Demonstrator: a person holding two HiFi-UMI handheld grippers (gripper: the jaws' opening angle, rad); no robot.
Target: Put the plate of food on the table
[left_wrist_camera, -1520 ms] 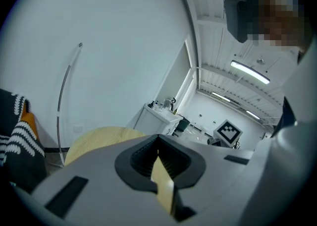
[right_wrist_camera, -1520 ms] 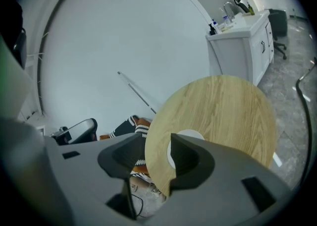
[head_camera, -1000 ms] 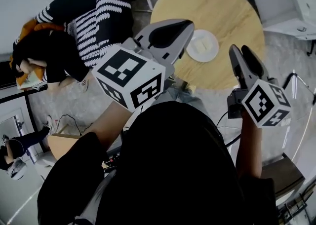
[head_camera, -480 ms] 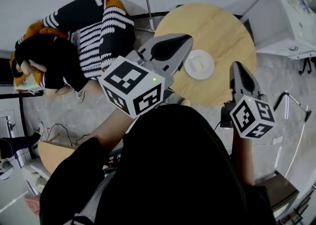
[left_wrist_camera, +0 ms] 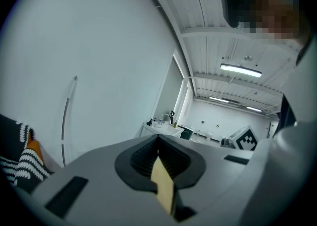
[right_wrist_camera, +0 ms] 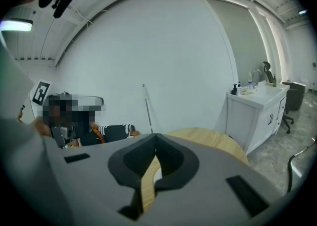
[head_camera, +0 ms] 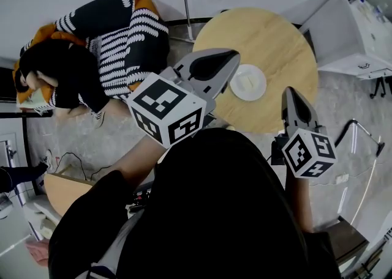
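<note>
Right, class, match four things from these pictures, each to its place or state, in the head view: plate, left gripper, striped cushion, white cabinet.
Things:
1 plate
2 left gripper
3 striped cushion
4 white cabinet

Place or state:
a jaws shut, nothing held
b left of the round table
c on the round table
d right of the round table

Pairs: 1-c, 2-a, 3-b, 4-d

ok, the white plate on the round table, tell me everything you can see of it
The plate is small, round and white, ceramic by the look of it. It lies flat on the round light-wood table, near the edge closest to the person. Pale food, too small to identify, sits in its middle. Nothing else touches it.
</note>
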